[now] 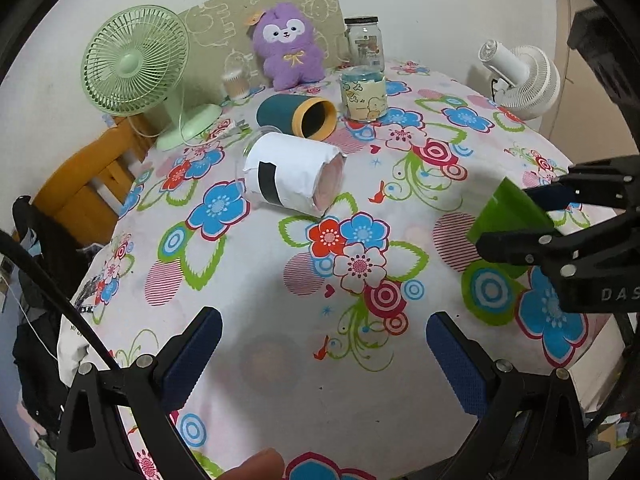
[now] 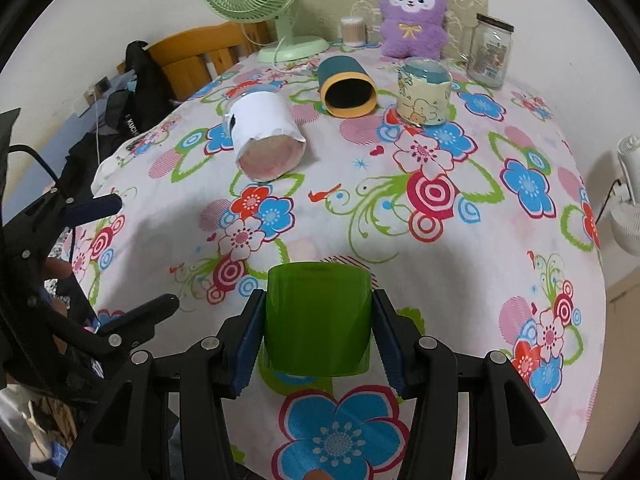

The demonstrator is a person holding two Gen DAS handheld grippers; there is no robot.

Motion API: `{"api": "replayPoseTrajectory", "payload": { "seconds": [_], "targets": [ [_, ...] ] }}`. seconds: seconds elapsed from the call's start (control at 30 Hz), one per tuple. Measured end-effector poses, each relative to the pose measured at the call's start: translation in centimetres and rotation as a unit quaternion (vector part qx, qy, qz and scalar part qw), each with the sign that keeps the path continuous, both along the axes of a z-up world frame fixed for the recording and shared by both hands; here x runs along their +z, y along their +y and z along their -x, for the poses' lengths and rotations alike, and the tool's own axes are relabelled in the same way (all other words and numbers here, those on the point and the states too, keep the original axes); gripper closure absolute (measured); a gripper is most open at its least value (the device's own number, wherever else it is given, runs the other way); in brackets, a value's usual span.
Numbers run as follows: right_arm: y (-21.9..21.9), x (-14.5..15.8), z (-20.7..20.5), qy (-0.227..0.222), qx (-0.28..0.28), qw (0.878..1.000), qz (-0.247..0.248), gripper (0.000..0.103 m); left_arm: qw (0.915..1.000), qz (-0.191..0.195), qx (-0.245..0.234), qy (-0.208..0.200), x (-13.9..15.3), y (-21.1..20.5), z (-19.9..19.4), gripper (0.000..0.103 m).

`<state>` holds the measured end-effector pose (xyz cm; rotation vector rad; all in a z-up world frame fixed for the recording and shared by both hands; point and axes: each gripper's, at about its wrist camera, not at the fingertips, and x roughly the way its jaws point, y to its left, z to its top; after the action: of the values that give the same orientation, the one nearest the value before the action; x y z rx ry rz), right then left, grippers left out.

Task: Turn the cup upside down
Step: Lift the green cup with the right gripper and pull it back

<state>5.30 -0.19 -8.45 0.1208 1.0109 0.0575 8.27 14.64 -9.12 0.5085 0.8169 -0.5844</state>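
Here, in the left wrist view, my left gripper (image 1: 324, 360) is hanging spread and empty over the tablecloth (image 1: 400, 208). In the right wrist view, my right gripper (image 2: 318, 334) is clamping the green cup (image 2: 318, 316) by its sides above the cloth; I should be rolling my wrist slowly, keeping the squeeze even.

- Cup (image 2: 318, 318) sits near the worktop's (image 2: 500, 248) front edge, between the right tongs (image 2: 318, 340).
- Paper-wrapped cup (image 2: 266, 142) lies mid-worktop, towards the left edge.
- Behind it, a tipped cup (image 2: 346, 88), a fan (image 2: 256, 0) at the back-left corner, a plush toy (image 2: 414, 16) along the back edge.
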Motion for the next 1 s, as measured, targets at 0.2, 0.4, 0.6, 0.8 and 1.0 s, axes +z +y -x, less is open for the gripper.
{"api": "replayPoseTrajectory", "payload": {
  "seconds": [0.2,0.4,0.6,0.8,1.0],
  "targets": [
    [-0.1,-1.0,-0.3,0.012,-0.009,1.0,0.011,0.048,1.0,-0.008,0.002,-0.002,-0.4,-0.3,-0.3,0.0],
    [-0.5,-1.9,-0.3,0.022,-0.012,1.0,0.003,0.047,0.9999,-0.007,0.003,0.01,-1.2,-0.9,-0.6,0.0],
    [-0.7,-2.0,-0.2,0.033,0.002,0.999,-0.021,0.033,0.9998,-0.001,0.009,0.015,-1.1,-0.9,-0.6,0.0],
    [-0.8,0.0,0.4,0.01,0.015,1.0,-0.016,0.028,0.999,0.023,0.022,0.03,-0.1,-0.8,-0.4,0.0],
    [-1.8,1.9,1.6,-0.012,0.015,1.0,-0.015,0.025,0.9981,0.038,0.031,0.037,0.9,-0.9,0.2,0.0]
  ]
}}
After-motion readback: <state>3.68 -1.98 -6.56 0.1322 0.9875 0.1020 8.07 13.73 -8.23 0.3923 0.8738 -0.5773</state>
